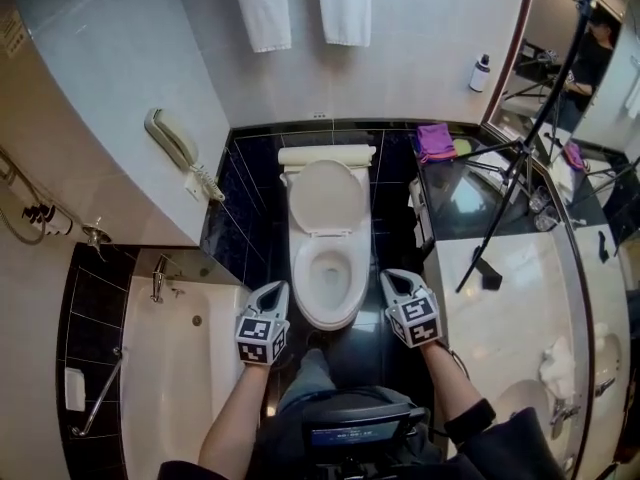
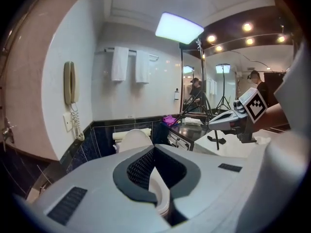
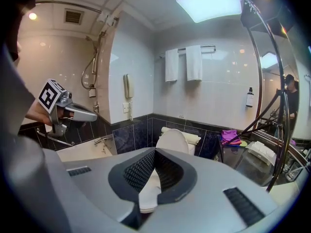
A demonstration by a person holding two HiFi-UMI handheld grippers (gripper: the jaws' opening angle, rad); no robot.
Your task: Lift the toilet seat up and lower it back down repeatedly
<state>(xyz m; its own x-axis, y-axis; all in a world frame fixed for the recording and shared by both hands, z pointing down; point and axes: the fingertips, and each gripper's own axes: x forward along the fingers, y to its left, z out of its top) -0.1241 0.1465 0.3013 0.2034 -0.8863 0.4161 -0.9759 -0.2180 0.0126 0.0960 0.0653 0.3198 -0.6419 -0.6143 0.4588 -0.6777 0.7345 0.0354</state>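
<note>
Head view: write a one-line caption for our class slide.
Left gripper and right gripper hover shut and empty on either side of the white toilet, its lid raised.

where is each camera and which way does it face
head view: on the person's head, looking steeply down at the toilet; both forearms, the left gripper and the right gripper show.
left gripper view: on the left gripper, facing toilet and towels; own shut jaws, right gripper at right.
right gripper view: on the right gripper, facing likewise; own shut jaws, left gripper at left.
shared: all show the toilet.
</note>
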